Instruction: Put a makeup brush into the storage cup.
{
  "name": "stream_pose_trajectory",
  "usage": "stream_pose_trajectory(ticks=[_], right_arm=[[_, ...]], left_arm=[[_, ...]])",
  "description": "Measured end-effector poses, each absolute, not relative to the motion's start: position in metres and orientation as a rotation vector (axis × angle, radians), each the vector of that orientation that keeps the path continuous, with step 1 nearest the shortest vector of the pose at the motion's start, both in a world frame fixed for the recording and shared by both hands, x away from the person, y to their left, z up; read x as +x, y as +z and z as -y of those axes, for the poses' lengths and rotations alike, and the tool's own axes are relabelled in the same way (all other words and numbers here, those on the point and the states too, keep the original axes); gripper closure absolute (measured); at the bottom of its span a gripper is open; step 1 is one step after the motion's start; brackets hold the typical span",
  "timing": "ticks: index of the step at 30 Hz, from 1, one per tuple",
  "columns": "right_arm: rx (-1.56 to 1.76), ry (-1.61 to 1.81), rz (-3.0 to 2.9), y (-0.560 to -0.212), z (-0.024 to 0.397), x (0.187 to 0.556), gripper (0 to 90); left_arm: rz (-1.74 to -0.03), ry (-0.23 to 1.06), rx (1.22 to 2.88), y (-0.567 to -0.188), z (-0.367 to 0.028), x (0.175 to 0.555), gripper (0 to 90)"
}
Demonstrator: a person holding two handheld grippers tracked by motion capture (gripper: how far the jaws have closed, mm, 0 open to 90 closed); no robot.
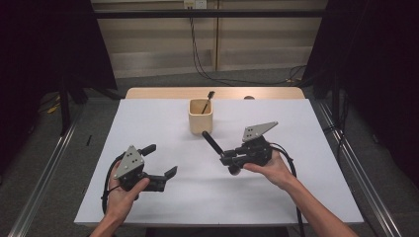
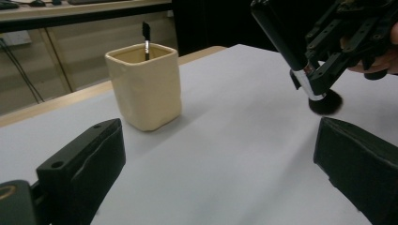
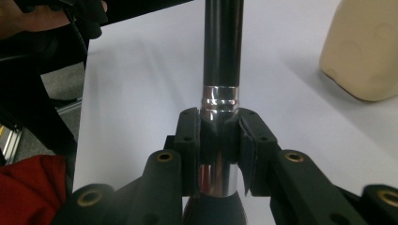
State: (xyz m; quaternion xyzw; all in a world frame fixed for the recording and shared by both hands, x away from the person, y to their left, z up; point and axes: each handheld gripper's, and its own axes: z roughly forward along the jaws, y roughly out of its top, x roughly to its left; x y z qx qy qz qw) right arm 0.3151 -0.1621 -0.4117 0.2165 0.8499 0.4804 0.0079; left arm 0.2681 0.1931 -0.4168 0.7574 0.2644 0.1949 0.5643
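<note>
A cream square cup (image 1: 200,117) (image 2: 145,89) (image 3: 366,51) stands at the far middle of the white table top (image 1: 148,118), with a thin black brush (image 1: 207,98) (image 2: 146,35) upright inside it. My right gripper (image 1: 228,159) (image 2: 328,61) (image 3: 220,140) is shut on the silver ferrule of a thick black makeup brush (image 1: 212,143) (image 2: 281,37) (image 3: 223,47). Its handle slants up toward the cup and its bristle head (image 2: 325,103) hangs just above the table. My left gripper (image 1: 161,159) (image 2: 218,140) is open and holds nothing, near the left front of the table.
A strip of wooden table edge (image 1: 163,93) runs behind the white top. Metal rails (image 1: 44,173) flank the table on the floor. Cables (image 1: 207,74) hang at the back wall. A red cloth (image 3: 28,187) lies low beyond the table edge.
</note>
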Motion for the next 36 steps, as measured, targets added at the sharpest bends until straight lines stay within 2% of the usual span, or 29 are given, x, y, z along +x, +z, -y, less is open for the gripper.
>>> stream_pose_trajectory(ticks=[15, 36], right_arm=[[0.553, 1.366, -2.789, -0.407, 0.142, 0.318, 71.8], [0.351, 0.997, -2.998, -0.399, 0.117, 0.323, 71.9]], left_arm=[[-0.57, 0.415, 1.848, -0.411, -0.176, 0.274, 2.5], [-0.521, 0.379, 1.962, -0.407, -0.161, 0.278, 2.6]])
